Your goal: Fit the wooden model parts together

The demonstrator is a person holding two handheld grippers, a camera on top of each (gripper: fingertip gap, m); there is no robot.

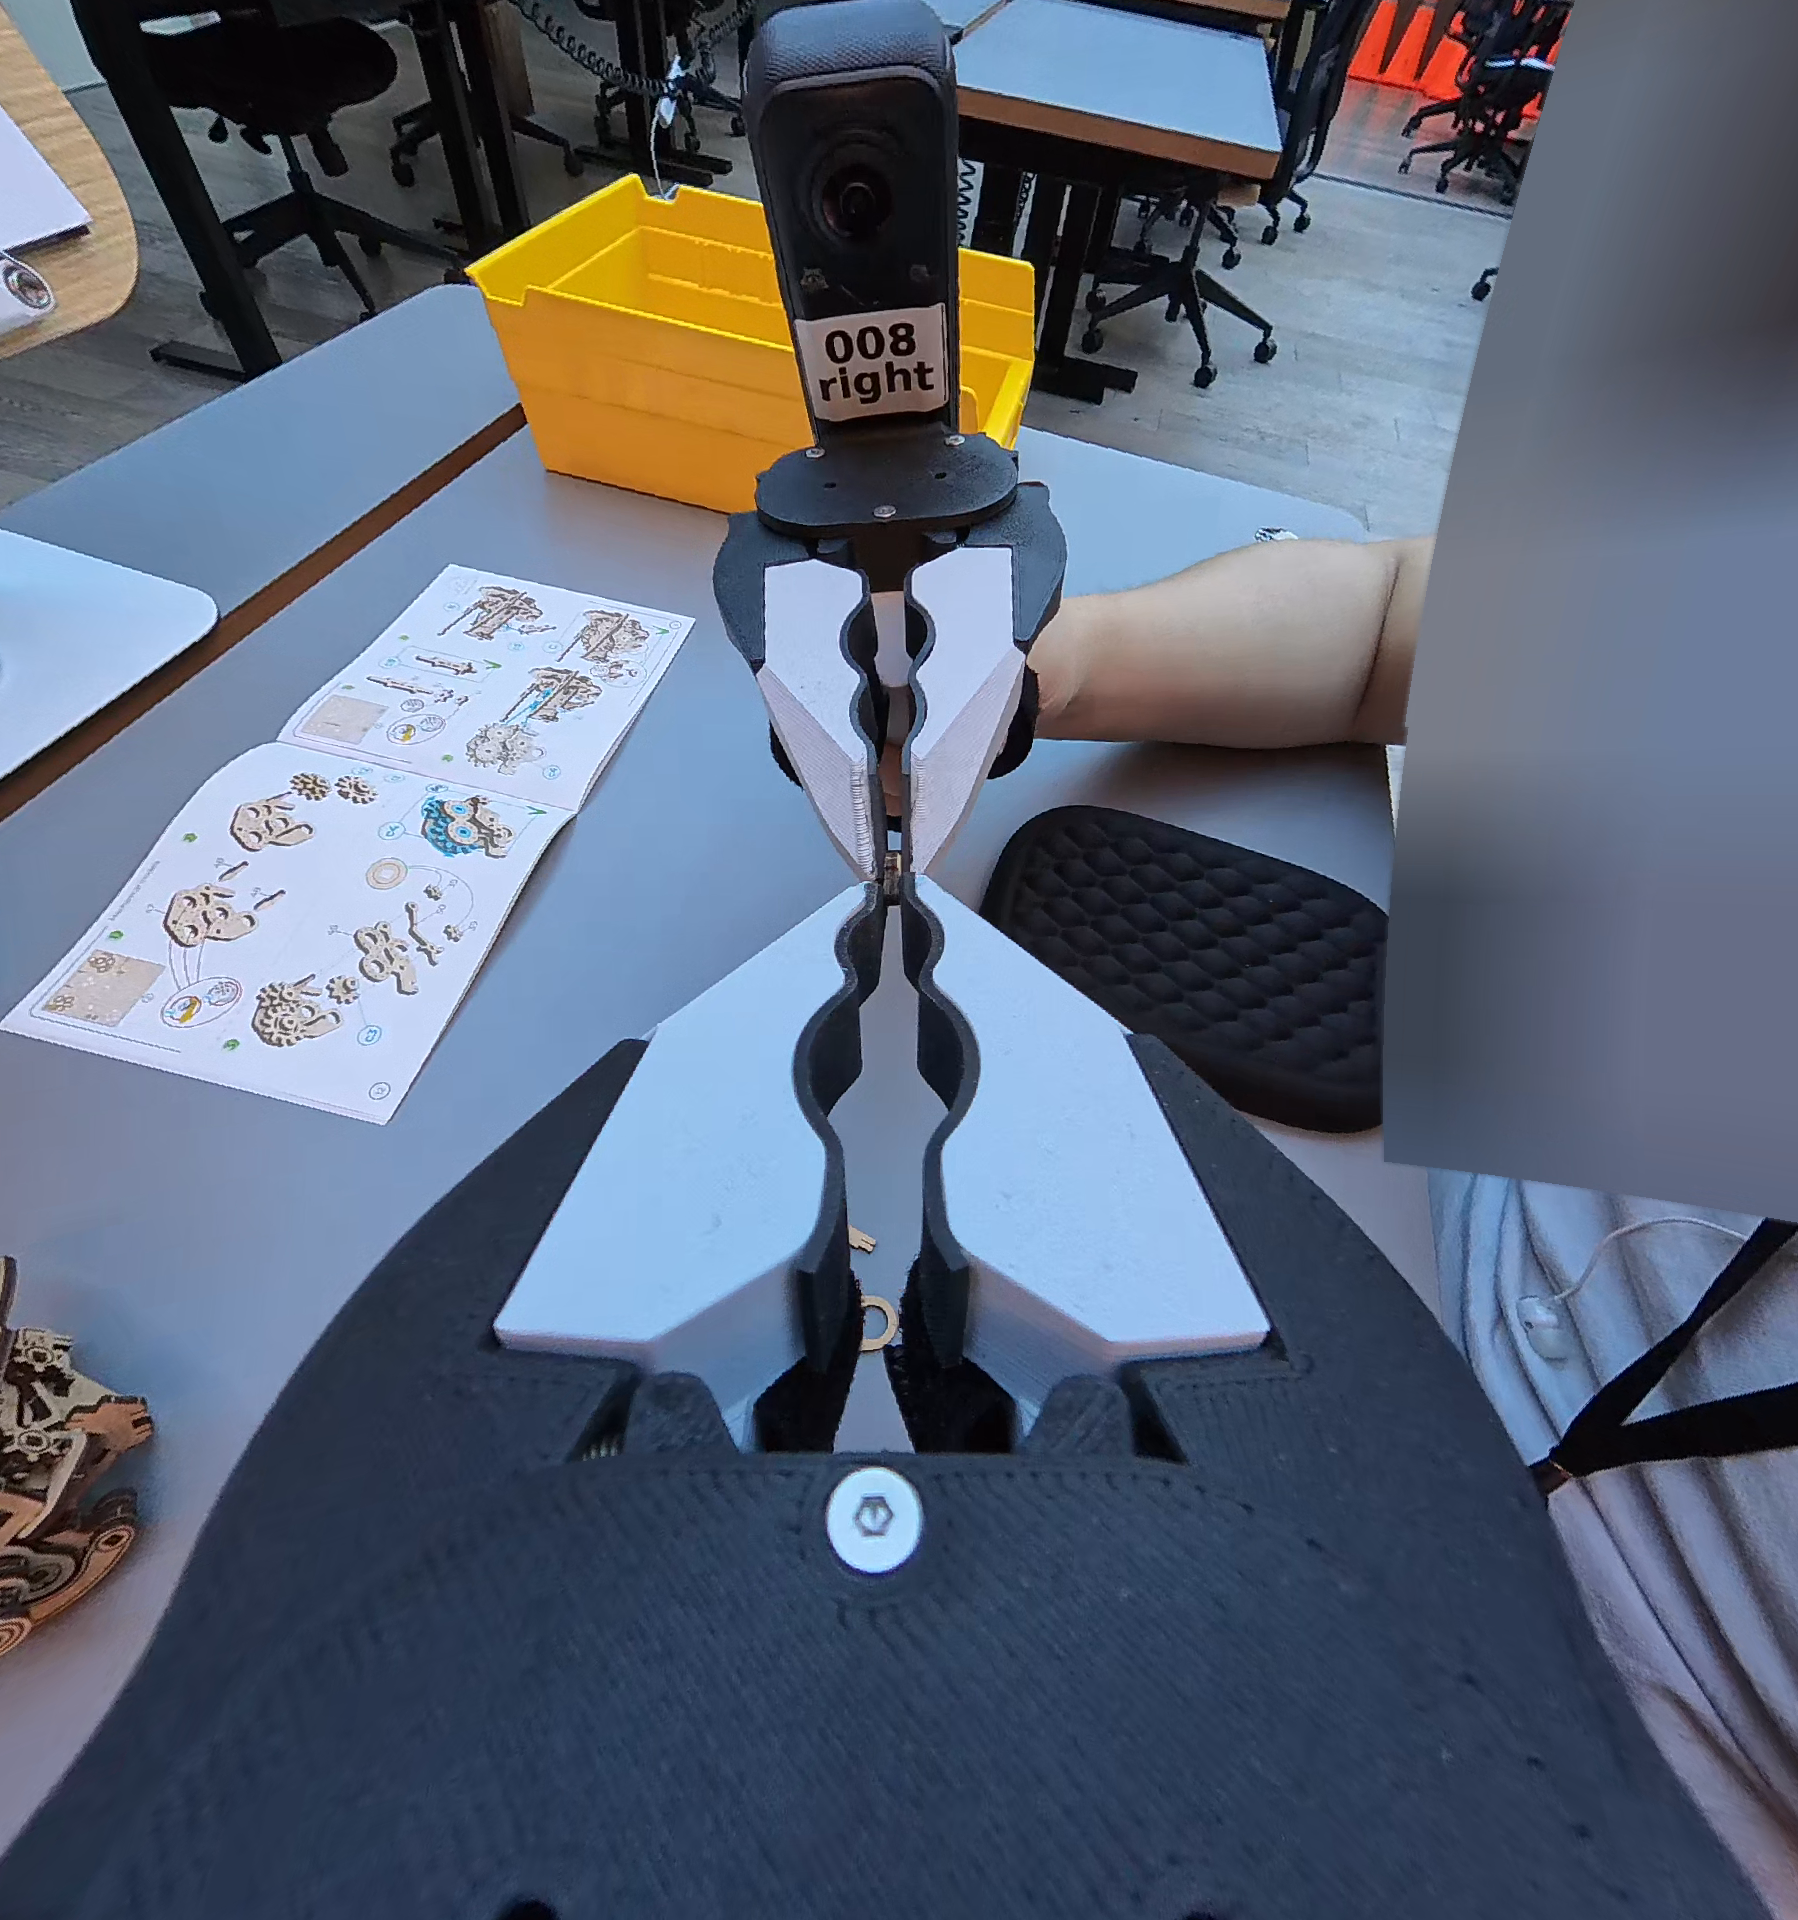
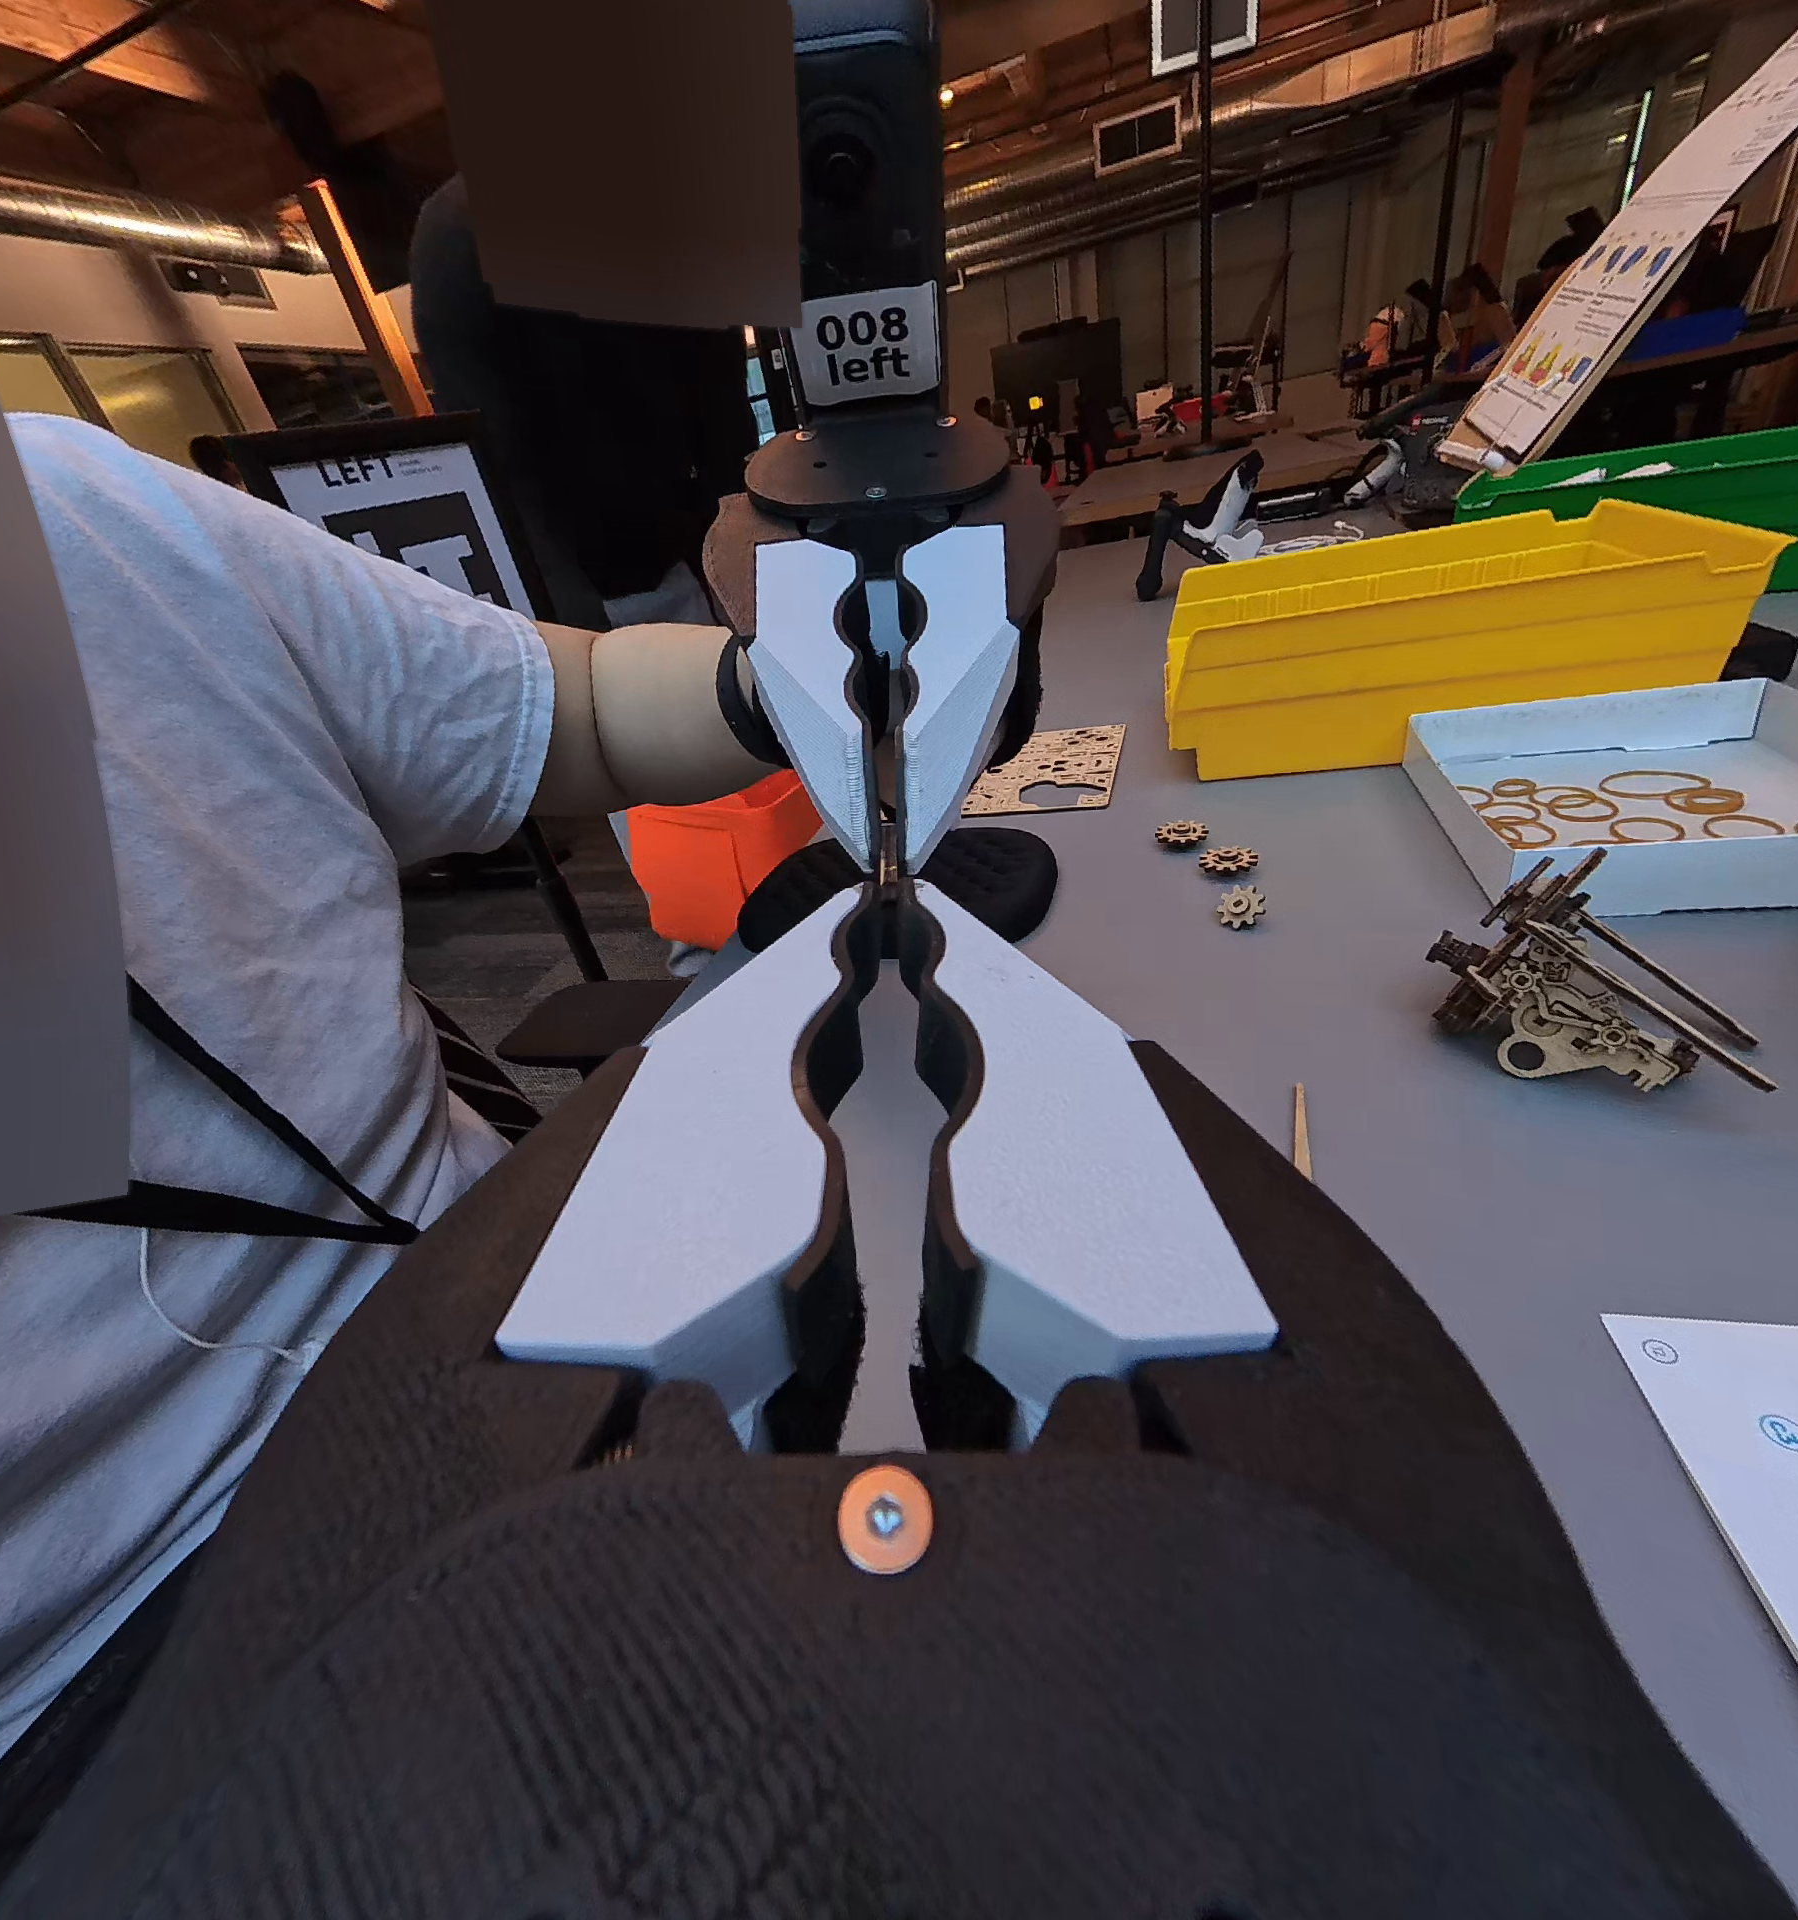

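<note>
My left gripper and my right gripper point at each other, tip to tip, above the grey table. Both have their jaws closed. A tiny wooden part sits pinched where the tips meet; I cannot tell whether it is one piece or two. The right wrist view shows the same meeting: my right gripper, the left gripper and the small part. A partly built wooden model lies on the table to the right; it also shows in the left wrist view.
Three wooden gears, a white tray of rings, a yellow bin, a thin wooden stick and a cut-out sheet lie around. An open instruction booklet, a black pad and loose small pieces lie below the grippers. My two grippers' fingertips are within a few centimetres of each other. Left tips and right tips are each some 25 cm from the partly built wooden model. My left wrist view looks at it from another angle.
</note>
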